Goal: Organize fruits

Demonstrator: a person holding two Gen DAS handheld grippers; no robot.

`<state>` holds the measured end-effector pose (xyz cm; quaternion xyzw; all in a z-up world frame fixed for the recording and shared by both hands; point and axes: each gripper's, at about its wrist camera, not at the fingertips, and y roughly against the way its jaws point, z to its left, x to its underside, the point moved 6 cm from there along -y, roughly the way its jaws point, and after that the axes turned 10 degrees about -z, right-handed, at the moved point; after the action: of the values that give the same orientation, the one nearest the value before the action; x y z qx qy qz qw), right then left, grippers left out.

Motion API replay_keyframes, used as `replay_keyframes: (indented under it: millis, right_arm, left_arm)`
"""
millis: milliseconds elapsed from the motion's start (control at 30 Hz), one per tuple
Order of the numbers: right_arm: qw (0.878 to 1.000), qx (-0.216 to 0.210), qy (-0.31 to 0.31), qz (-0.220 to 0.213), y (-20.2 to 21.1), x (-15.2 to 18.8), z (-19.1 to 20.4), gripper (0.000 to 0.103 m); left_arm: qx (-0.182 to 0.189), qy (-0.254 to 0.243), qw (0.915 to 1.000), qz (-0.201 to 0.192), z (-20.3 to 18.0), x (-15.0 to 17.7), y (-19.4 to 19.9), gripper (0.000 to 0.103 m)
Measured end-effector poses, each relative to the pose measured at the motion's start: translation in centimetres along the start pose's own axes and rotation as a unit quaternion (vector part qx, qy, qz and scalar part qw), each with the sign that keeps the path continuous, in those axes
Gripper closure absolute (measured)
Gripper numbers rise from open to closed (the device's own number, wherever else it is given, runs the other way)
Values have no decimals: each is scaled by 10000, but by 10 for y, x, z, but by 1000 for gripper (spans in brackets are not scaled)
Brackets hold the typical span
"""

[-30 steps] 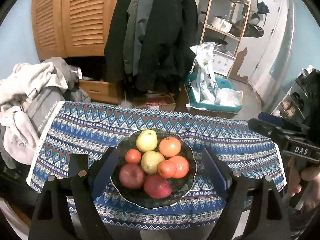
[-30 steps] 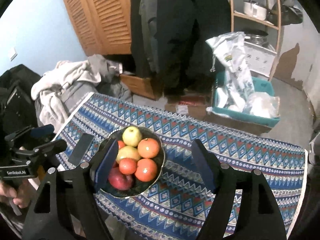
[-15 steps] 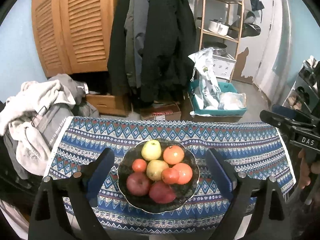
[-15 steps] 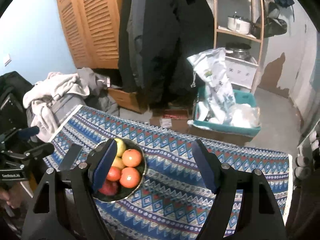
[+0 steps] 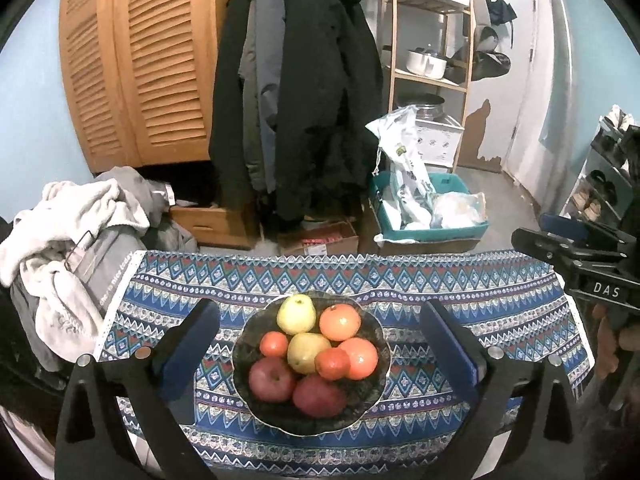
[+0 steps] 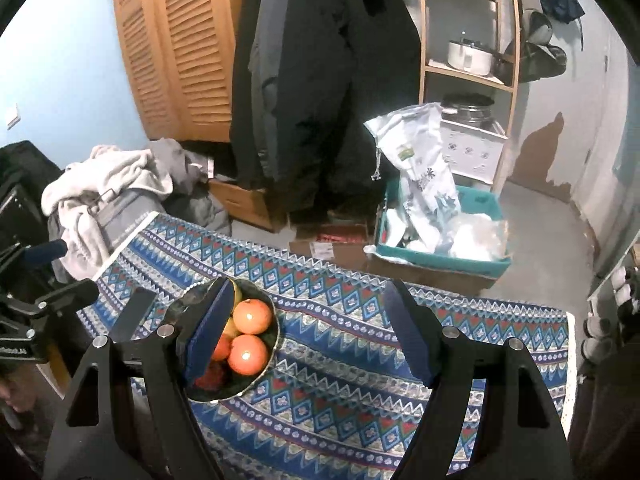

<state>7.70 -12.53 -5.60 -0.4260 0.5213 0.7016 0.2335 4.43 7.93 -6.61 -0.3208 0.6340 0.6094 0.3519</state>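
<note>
Hovering wide open and empty, left gripper (image 5: 320, 344) and right gripper (image 6: 310, 334) were best aimed at the top green apple (image 5: 296, 313) in the dark bowl (image 5: 248, 400).

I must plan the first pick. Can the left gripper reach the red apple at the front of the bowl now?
Probably yes. The left gripper is open and lined up with the bowl, and the red apple lies at the near edge with nothing over it.

wrist views share bowl (image 5: 372, 396) (right oblique)
</note>
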Motion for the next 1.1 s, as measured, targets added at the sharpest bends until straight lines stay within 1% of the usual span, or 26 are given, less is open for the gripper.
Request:
replay_keyframes:
  millis: [267, 567, 1100]
  right_arm:
    - [10000, 18, 3, -25, 2, -1, -2, 27]
    - [10000, -19, 60, 7, 2, 2, 2, 27]
    - [10000, -38, 75, 31, 1, 1, 4, 27]
  left_arm:
    - [6, -4, 9999, -118, -4, -5, 6, 2]
    - [53, -37, 10000, -34, -5, -1, 4, 2]
    - [0, -21, 10000, -86, -3, -3, 7, 2]
